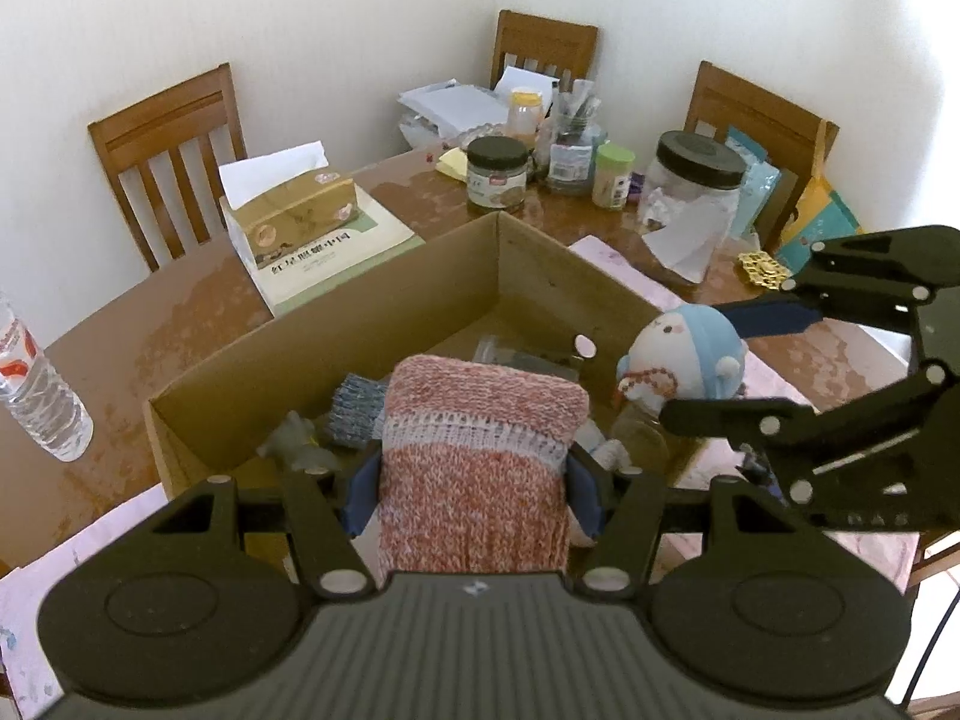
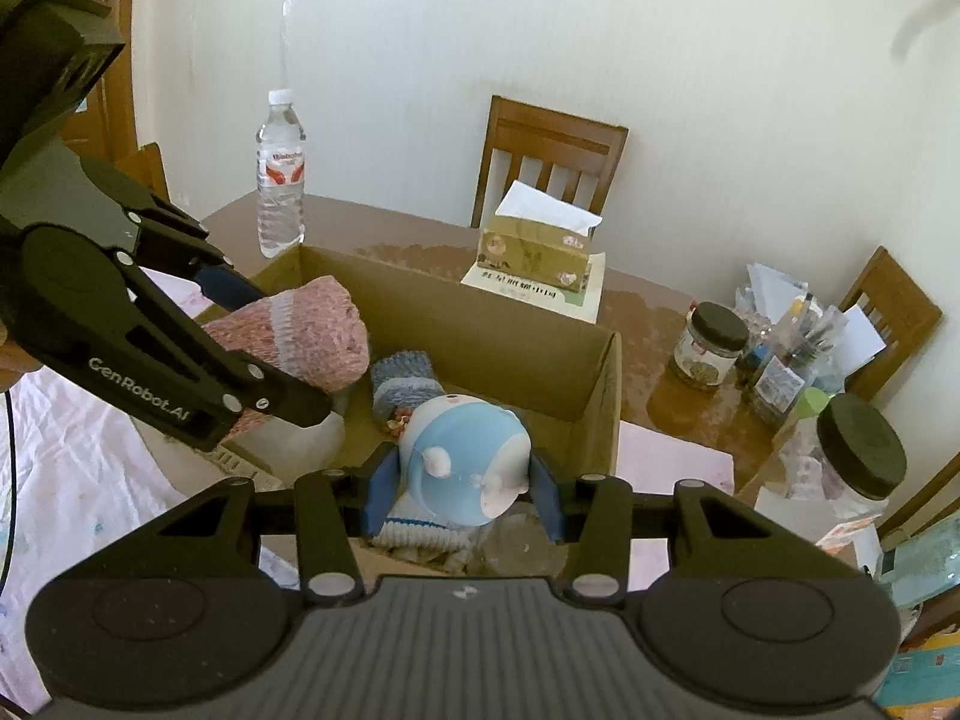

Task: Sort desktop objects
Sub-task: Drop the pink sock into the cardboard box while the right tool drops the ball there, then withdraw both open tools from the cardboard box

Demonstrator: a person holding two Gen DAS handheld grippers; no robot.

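A brown cardboard box [image 1: 384, 294] stands open on the wooden table; it also shows in the right wrist view [image 2: 480, 324]. My left gripper [image 1: 474, 480] is shut on a pink knitted sock [image 1: 480, 450] and holds it over the box's near side. The sock also shows in the right wrist view [image 2: 300, 330]. My right gripper [image 2: 462, 483] is shut on a blue and white plush doll [image 2: 465, 462], held over the box's right end. The doll also shows in the left wrist view [image 1: 684, 354]. A blue-grey knitted item [image 1: 357, 402] and a small grey toy [image 1: 294, 441] lie inside the box.
A tissue box [image 1: 294, 216] sits on a book [image 1: 336, 264] behind the cardboard box. A water bottle [image 2: 281, 174] stands at the table's left. Jars [image 1: 498, 171], a large black-lidded jar [image 1: 696, 180] and papers crowd the far right. Wooden chairs [image 1: 168, 150] surround the table.
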